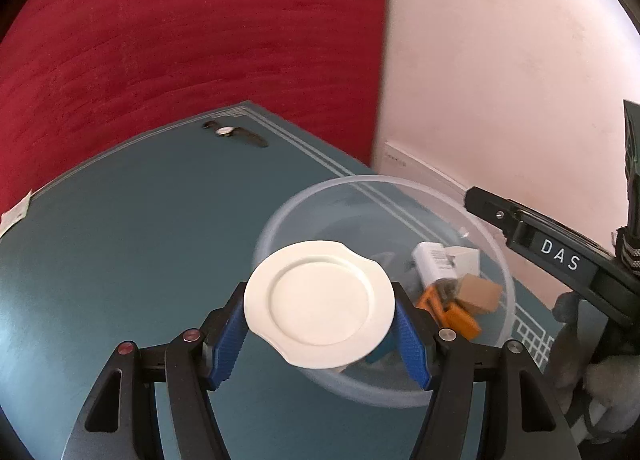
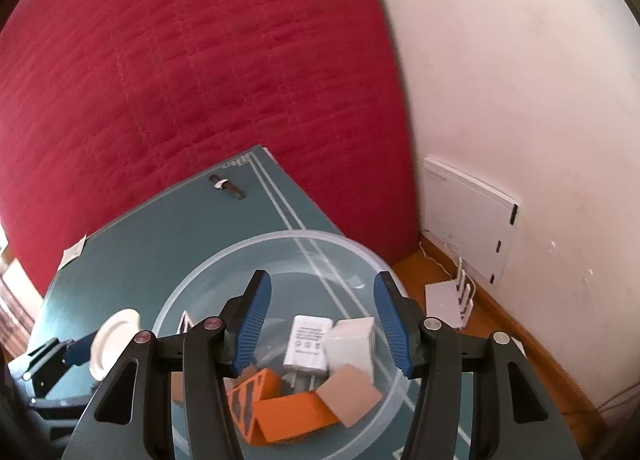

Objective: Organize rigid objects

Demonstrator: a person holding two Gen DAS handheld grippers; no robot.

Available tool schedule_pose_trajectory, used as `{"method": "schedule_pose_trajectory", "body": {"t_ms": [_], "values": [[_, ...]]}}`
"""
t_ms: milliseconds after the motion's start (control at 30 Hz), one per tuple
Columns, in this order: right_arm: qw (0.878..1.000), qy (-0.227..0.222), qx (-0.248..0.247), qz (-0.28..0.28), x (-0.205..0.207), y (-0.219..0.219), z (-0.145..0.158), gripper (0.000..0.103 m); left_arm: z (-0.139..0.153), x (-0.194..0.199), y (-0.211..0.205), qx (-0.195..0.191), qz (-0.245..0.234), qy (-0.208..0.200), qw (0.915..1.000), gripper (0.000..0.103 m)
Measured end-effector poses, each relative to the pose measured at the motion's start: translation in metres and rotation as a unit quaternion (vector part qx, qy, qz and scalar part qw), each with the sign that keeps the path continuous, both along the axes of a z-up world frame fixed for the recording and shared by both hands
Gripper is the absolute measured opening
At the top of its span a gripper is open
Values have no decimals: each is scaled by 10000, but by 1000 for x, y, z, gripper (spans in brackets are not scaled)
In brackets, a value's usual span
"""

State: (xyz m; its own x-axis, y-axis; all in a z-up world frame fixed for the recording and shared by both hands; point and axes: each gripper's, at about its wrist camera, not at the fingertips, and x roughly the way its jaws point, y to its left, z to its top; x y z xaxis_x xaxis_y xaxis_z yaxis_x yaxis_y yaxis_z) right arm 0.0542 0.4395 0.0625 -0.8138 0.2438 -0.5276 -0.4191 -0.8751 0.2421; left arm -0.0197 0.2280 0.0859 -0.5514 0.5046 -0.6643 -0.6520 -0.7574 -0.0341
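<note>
My left gripper (image 1: 320, 300) is shut on a small white plate (image 1: 318, 302), its blue pads pressing the rim on both sides. The plate hangs over the near left rim of a clear plastic bowl (image 1: 380, 180). In the right wrist view the plate (image 2: 116, 336) shows left of the bowl (image 2: 280, 236). My right gripper (image 2: 323, 280) stands open above the bowl with nothing between its fingers. Inside lie a white charger (image 2: 306, 344), a white box (image 2: 352, 340), a brown cardboard box (image 2: 348, 392) and an orange box (image 2: 276, 408). A wristwatch (image 1: 234, 133) lies at the table's far edge.
The bowl stands near the right edge of a teal table (image 1: 120, 240). Behind the table are a red wall (image 1: 180, 40) and a white wall (image 2: 520, 80). A white router (image 2: 448, 300) sits on the wooden floor to the right. A paper tag (image 1: 16, 214) hangs at the left edge.
</note>
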Motion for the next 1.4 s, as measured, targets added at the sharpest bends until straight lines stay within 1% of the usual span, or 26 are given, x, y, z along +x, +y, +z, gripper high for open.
{"method": "schedule_pose_trajectory", "body": {"t_ms": [33,67,100,167,233,433,533,667,767,867,1067,1200,1400], "values": [[10000,3,-34,-33,1,2,-1,55,0,-1,5,8,-61,-23,10000,70],[10000,0,-45,-35,1,2,1,55,0,-1,8,22,-120,-58,9999,75],[10000,-9,-48,-26,1,3,0,55,0,0,11,39,-160,-79,9998,86],[10000,-8,-51,-13,3,4,1,55,1,1,12,101,-147,-8,9998,93],[10000,0,-55,0,4,5,1,55,1,0,10,92,-120,59,9999,93],[10000,-5,-69,-11,5,8,1,55,-3,-8,-12,95,238,-68,9996,93],[10000,-10,-60,14,7,8,-1,55,-2,-10,-25,107,359,-29,9993,93],[10000,-33,-57,31,6,7,-2,55,-4,-6,-36,29,427,100,9990,93],[10000,-51,-60,39,7,7,-3,55,-9,-1,-41,-24,370,62,9993,93],[10000,-55,-55,52,6,5,-3,55,-13,3,-41,-67,326,49,9994,93],[9999,-56,-72,108,8,4,-5,55,-23,-3,-39,-233,580,-11,9980,93],[9999,-45,-56,123,7,0,-5,55,-24,-9,-31,-262,641,64,9976,93],[9999,-32,-51,114,8,-1,-6,55,-27,-5,-5,-406,486,335,9974,93]]}}
